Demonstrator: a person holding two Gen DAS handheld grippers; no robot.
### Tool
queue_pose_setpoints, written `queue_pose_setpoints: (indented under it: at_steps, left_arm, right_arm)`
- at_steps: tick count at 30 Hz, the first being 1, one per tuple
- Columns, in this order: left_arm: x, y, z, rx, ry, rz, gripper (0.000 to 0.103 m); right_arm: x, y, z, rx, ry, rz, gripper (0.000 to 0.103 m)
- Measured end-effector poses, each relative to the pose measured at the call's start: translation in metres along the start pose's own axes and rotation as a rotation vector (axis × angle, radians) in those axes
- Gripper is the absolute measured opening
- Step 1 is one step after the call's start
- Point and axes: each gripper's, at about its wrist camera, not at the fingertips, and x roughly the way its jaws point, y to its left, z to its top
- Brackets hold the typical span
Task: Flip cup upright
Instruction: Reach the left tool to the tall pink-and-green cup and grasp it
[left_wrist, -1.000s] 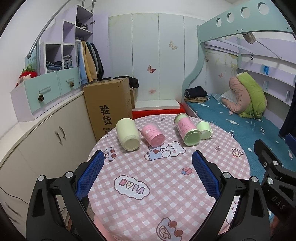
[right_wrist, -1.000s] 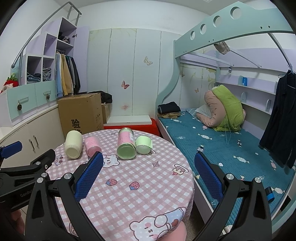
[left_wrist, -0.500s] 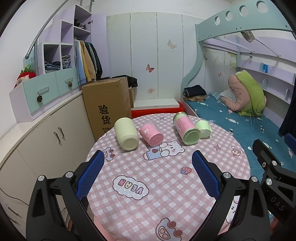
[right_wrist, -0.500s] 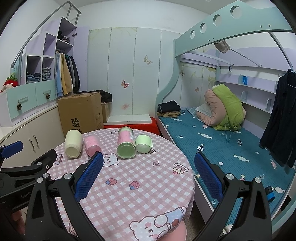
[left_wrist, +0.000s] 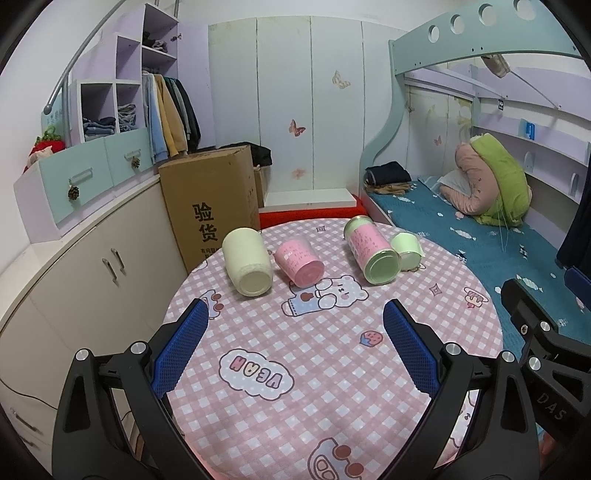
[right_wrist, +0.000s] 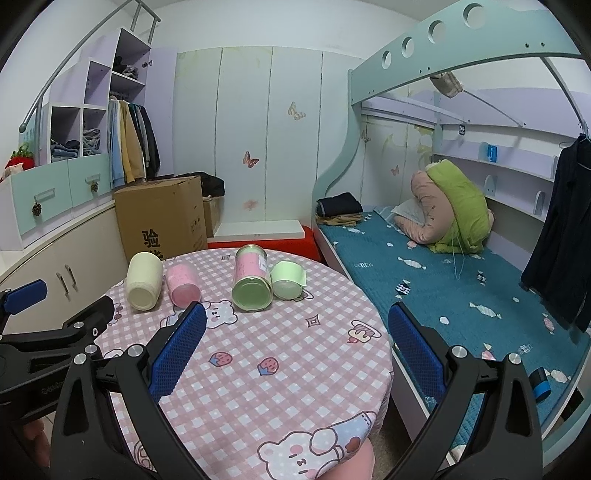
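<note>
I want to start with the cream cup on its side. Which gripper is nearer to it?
Left. The left gripper faces the cream cup slightly right of it; the right gripper sits further right, nearer the green cups.

A cardboard box (left_wrist: 210, 201) stands behind the round table (left_wrist: 332, 369), seemingly touching it.

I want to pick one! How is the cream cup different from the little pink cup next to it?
The cream cup is bigger and plain; the pink cup is smaller and has print on its side. The cream cup lies nearer the table's left edge, the pink cup closer to the middle. Both lie on their sides, bases toward the cameras.
</note>
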Motion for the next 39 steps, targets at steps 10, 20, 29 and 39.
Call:
queue_pose_setpoints:
  at_steps: [10,20,29,39]
  left_arm:
    - [0.063,-0.017,0.020,0.025,0.083,-0.039,0.096]
    - [0.142,-0.046,0.053,0.030,0.178,-0.126,0.096]
    - [0.221,-0.085,0.096,-0.008,0.294,-0.229,0.096]
    - [0.307,-0.109,0.095,0.002,0.503,-0.152,0.096]
  right_arm:
    - [0.066,-0.021,0.010,0.062,0.119,0.023,0.095]
    - [0.155,-0.051,0.023,0.106,0.244,0.034,0.095]
    - [0.223,-0.092,0.035,0.108,0.273,0.005,0.095]
    - [0.291,-0.118,0.038,0.127,0.300,0.079,0.095]
